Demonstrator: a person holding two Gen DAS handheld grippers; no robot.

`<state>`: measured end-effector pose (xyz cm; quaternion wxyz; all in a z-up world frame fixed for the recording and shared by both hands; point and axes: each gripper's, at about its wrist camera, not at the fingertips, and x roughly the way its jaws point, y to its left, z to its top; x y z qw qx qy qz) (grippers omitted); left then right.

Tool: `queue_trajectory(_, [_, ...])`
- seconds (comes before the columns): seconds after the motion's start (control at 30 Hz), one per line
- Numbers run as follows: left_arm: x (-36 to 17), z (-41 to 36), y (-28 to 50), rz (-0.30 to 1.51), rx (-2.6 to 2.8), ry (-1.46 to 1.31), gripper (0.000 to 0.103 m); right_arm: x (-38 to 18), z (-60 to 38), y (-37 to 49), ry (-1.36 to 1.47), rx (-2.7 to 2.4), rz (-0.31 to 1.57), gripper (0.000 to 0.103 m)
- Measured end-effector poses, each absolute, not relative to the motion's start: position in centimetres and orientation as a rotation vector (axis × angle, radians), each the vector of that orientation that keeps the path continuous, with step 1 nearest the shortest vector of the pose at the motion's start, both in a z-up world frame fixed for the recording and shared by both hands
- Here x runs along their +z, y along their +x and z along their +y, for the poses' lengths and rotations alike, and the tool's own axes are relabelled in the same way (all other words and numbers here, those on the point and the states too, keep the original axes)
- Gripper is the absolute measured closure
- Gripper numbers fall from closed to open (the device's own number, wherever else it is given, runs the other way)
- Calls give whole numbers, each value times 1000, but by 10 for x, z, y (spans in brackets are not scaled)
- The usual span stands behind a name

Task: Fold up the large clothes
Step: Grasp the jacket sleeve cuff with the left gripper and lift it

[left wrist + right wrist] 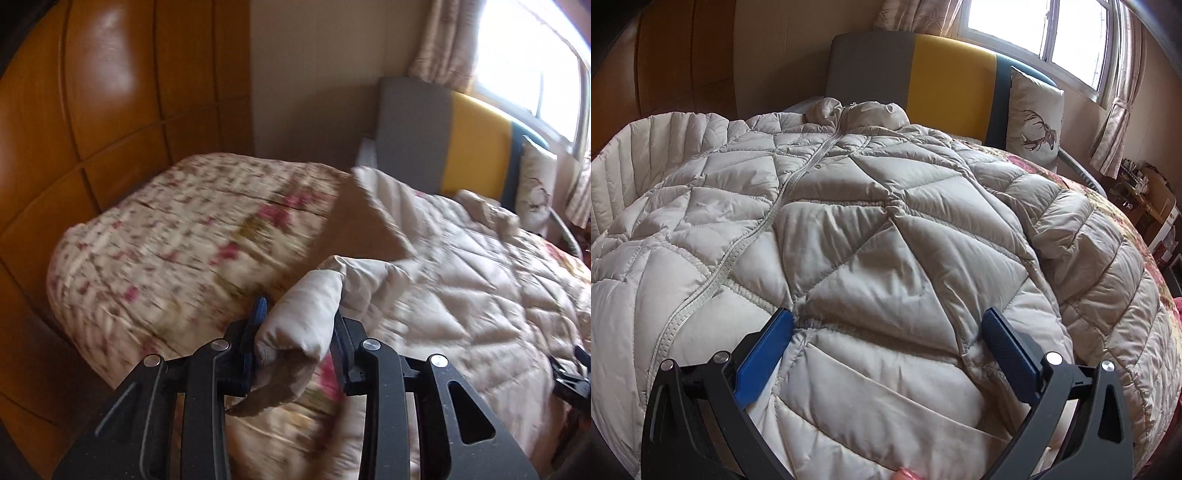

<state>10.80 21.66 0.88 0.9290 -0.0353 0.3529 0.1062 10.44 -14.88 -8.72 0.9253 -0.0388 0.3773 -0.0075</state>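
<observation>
A large beige quilted down coat (871,236) lies spread front-up across the bed, zipper running up its middle, hood toward the headboard. My right gripper (888,315) stands open just over the coat's lower front, its blue pads (764,362) wide apart on either side of a quilted panel. In the left wrist view, my left gripper (300,310) is shut on a puffy fold of the coat (306,332), lifted off the bed at the coat's left side. The rest of the coat (461,273) stretches away to the right.
A floral bedspread (177,236) covers the bed under the coat. A wooden wardrobe (92,110) stands close on the left. A grey, yellow and blue headboard (945,81) and a deer-print pillow (1034,118) sit at the far end, under a window (1034,26).
</observation>
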Motion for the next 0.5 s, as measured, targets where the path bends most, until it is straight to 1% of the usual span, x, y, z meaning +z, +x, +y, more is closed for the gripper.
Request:
queue_trajectory(0.23, [0, 328, 150, 793, 370, -184, 71, -91, -157, 101, -32, 25, 743, 2])
queue_trajectory(0.4, [-22, 399, 172, 850, 504, -276, 71, -91, -157, 100, -26, 34, 738, 2])
queue_trajectory(0.5, [-36, 428, 182, 871, 540, -338, 71, -92, -157, 101, -30, 35, 736, 2])
